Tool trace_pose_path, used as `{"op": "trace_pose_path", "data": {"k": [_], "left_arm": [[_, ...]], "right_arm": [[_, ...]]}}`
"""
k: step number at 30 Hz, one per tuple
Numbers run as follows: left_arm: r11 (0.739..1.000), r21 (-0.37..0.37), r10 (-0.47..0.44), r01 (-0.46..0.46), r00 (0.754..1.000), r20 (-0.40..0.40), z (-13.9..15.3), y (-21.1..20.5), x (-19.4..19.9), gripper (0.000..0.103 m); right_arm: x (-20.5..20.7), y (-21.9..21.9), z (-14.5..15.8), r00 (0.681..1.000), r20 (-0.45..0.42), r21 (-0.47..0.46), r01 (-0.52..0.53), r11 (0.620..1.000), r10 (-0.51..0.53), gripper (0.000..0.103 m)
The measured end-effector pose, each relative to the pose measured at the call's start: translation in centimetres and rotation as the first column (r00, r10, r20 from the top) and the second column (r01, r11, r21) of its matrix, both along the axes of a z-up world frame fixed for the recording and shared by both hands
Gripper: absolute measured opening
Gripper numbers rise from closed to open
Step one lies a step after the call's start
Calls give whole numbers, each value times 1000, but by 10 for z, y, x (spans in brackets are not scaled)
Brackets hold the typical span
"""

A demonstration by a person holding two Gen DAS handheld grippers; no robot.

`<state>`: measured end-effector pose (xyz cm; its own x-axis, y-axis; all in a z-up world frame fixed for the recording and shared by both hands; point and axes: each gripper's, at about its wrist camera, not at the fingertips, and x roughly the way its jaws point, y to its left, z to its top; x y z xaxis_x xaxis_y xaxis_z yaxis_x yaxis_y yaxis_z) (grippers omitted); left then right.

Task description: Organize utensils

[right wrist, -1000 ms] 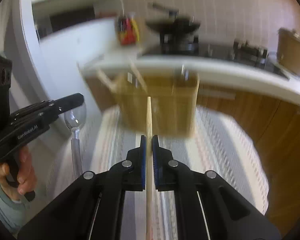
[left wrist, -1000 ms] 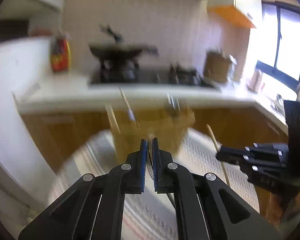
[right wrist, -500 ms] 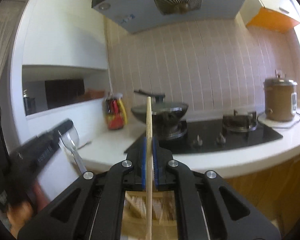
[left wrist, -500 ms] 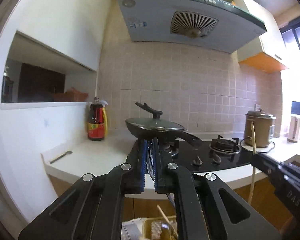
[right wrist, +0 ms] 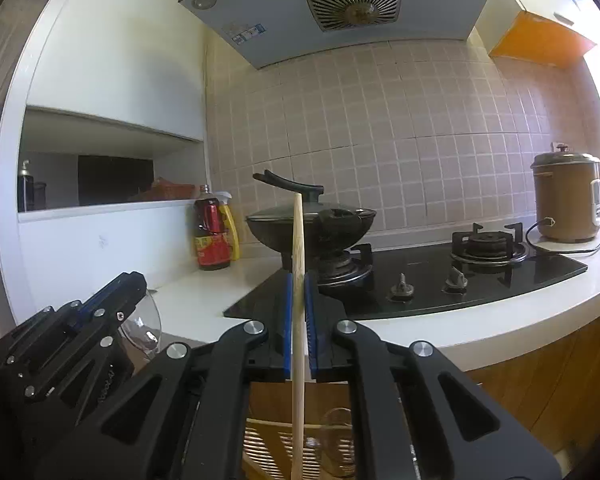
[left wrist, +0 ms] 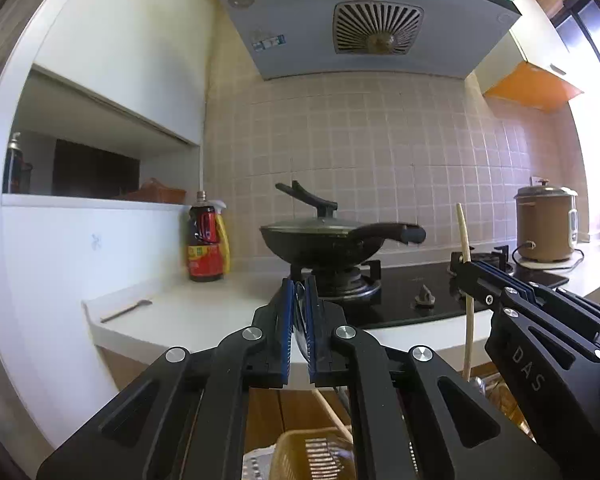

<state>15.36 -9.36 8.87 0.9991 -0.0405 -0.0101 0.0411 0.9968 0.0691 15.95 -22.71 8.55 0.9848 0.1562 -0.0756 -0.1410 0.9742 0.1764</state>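
My left gripper (left wrist: 299, 286) is shut on a metal spoon (left wrist: 301, 320), seen edge-on between the blue pads; its shiny bowl shows in the right wrist view (right wrist: 142, 326). My right gripper (right wrist: 297, 280) is shut on a wooden chopstick (right wrist: 298, 320) that stands upright; it also shows in the left wrist view (left wrist: 465, 248). Both grippers are raised, side by side, above a yellow slotted utensil basket (left wrist: 312, 456), also low in the right wrist view (right wrist: 272, 448), which holds other utensils.
A white kitchen counter (left wrist: 188, 316) lies ahead with a black gas hob (right wrist: 420, 280), a lidded wok (left wrist: 320, 240), a sauce bottle (left wrist: 205, 248), a rice cooker (right wrist: 568, 200) and a small spoon (left wrist: 126, 311). A range hood (left wrist: 364, 24) hangs above.
Both grippers rose and tilted up from the basket on the striped cloth to face the counter and hob, each keeping its utensil. In the last half second they moved little.
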Motion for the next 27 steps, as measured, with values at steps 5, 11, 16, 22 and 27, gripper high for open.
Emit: {"op": "trace_pose_path", "data": {"k": [5,11,16,22,27], "left_arm": [[1000,8,-6,6,1000,-12,-7,0,3,5],[999,-51,-16,15,1000,-9,-7,20,-16,46],[997,-72,-18,17,1000,-15,-1,29,-37,46],[996,-84,-36,35,999,-13,3,32,-71,48],[994,-97,-50,44,997,-65,-21,33,-108,77]], "right_arm": [[-2,1,-10,999,-20,-11,-26,1000,25,5],[-22,-14,-16,999,-46,22,-7,1000,8,38],[-44,-22,-9,998,-57,20,-3,1000,4,38],[-80,-23,-5,998,-60,0,26,1000,-26,38],[-125,-23,-35,988,-100,-63,115,991,-121,70]]}}
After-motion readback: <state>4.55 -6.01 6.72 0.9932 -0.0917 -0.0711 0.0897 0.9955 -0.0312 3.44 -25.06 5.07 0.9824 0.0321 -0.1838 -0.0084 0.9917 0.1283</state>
